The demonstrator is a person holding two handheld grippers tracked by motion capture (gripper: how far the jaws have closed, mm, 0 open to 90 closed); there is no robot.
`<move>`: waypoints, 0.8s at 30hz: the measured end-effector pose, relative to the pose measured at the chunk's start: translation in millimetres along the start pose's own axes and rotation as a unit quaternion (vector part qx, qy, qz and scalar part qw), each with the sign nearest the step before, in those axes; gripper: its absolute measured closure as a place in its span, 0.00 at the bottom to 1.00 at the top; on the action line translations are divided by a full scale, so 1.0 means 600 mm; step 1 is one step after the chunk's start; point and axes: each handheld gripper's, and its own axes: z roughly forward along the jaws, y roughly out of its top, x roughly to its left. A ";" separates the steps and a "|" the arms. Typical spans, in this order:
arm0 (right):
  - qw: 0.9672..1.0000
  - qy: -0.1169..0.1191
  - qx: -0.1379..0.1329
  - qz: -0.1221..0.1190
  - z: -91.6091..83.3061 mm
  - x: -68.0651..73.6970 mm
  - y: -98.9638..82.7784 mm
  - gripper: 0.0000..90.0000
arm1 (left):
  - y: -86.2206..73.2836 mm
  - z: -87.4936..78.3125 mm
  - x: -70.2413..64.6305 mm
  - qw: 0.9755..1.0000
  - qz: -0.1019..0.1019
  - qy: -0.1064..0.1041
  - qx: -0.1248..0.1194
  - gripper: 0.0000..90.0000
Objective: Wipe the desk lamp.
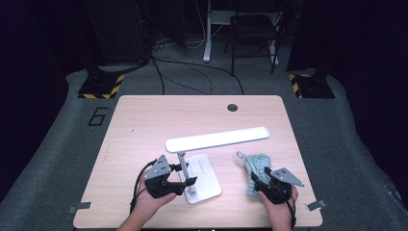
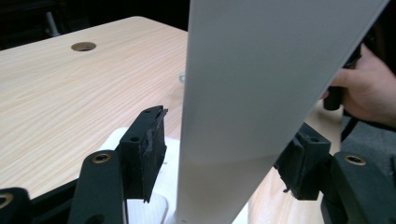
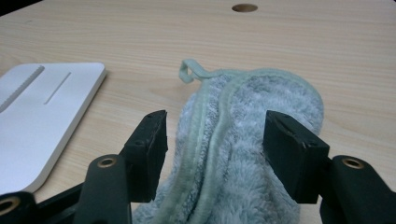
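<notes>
Between right gripper [image 3: 212,140] jaws: grey cloth [image 3: 247,154], bunched on table [image 1: 144,125] right of lamp base [image 1: 204,178]; jaws apart, pads beside pile, not pressing. Close on thick middle fold, not loose loop. Left gripper [image 1: 185,174] jaws apart around lamp stem [image 1: 183,162], gap each side; clamp it squarely to steady lamp [image 1: 216,139] so wiping won't tip long white head.

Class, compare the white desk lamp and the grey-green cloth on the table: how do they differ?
The lamp is white, smooth and rigid; the cloth is grey-green, fluffy and soft. The lamp stands upright on a flat base; the cloth lies crumpled in a heap. Both rest on the wooden table, each between a gripper's jaws.
</notes>
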 end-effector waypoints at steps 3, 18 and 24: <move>1.000 0.000 -0.007 -0.010 -0.002 0.002 0.001 0.45 | 0.002 -0.001 -0.001 1.000 0.004 0.001 -0.001 0.42; 0.999 0.004 -0.034 -0.040 -0.014 0.018 0.009 0.42 | 0.010 -0.008 -0.003 1.000 0.003 -0.022 0.001 0.42; 0.998 0.003 -0.044 -0.046 -0.016 0.025 0.011 0.40 | 0.012 -0.012 -0.005 1.000 0.015 -0.026 -0.002 0.45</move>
